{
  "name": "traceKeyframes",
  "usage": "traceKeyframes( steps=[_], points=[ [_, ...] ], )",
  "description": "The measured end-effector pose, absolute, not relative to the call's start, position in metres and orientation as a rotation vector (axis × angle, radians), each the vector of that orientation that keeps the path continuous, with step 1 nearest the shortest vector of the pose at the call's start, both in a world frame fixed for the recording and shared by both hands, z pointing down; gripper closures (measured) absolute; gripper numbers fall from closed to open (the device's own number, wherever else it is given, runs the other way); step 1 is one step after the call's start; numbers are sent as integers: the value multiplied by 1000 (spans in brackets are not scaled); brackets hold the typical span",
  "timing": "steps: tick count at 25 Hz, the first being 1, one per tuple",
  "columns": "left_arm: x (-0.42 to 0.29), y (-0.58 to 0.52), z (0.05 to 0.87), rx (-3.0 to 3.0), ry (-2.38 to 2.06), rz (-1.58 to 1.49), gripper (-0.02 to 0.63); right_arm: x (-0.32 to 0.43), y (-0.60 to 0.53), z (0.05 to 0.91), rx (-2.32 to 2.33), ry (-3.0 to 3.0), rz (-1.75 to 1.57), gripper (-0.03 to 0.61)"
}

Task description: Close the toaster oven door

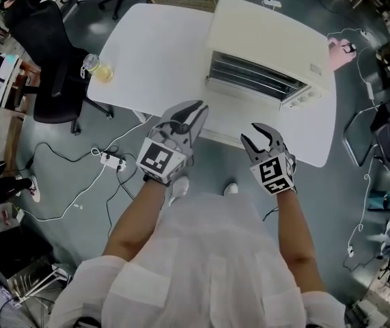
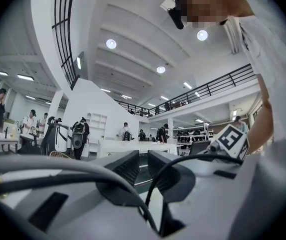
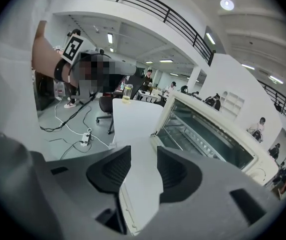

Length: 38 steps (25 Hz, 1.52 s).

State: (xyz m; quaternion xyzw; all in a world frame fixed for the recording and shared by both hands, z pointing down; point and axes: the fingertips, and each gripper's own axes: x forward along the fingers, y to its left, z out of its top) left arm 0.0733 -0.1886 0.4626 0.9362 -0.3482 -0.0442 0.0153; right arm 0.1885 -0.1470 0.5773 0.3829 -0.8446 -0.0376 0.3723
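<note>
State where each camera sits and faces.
Head view: on the head, steeply down at toaster oven and table; both forearms, left gripper, right gripper.
Left gripper view: on that gripper, level across the hall; own jaws, torso.
Right gripper view: on that gripper, down at the open oven door; own jaws, left forearm.
Shared: head and right gripper views both show the oven.

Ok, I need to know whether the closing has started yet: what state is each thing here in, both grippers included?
Toaster oven: front uncovered, racks showing.
Oven door: open, folded down flat toward the person.
Drink jar: upright, partly full of yellow liquid.
Left gripper: jaws slightly apart, empty.
Right gripper: jaws wide apart, gripping nothing, with the door seen between them.
</note>
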Motion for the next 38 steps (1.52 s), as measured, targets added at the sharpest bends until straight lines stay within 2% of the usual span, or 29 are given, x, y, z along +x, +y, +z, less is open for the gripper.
traceKeyframes(
  steps=[18,38],
  points=[
    [84,-190,551,2904,-1133,-171,586,188,-129,715,788,-2061,-130,393],
    [64,-193,563,2886,-1177,-160,586,185,-126,781,612,-1878,-174,411]
  ],
)
